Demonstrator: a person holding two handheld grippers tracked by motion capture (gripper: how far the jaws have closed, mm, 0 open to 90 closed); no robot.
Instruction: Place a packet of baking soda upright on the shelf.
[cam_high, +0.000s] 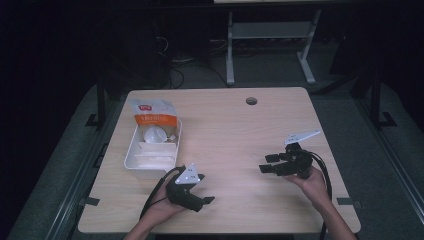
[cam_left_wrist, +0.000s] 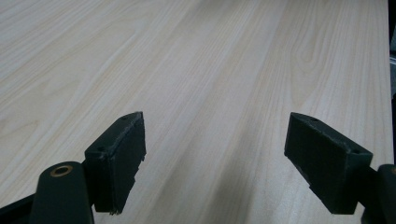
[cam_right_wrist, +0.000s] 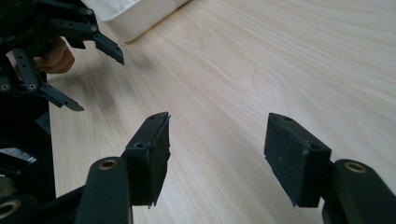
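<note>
Left gripper hovers over bare table, jaws wide and empty. The white tray (an orange-and-white bag leaning at its far end) sits just beyond it, to its left. Right gripper, well apart from the tray, points toward it, jaws spread, nothing held.

- Left gripper sits at seven o'clock, held from below by the left hand, jaws wide apart, pointing toward three o'clock
- Right gripper sits at four o'clock, jaws spread, pointing toward nine o'clock, right hand behind it
</note>
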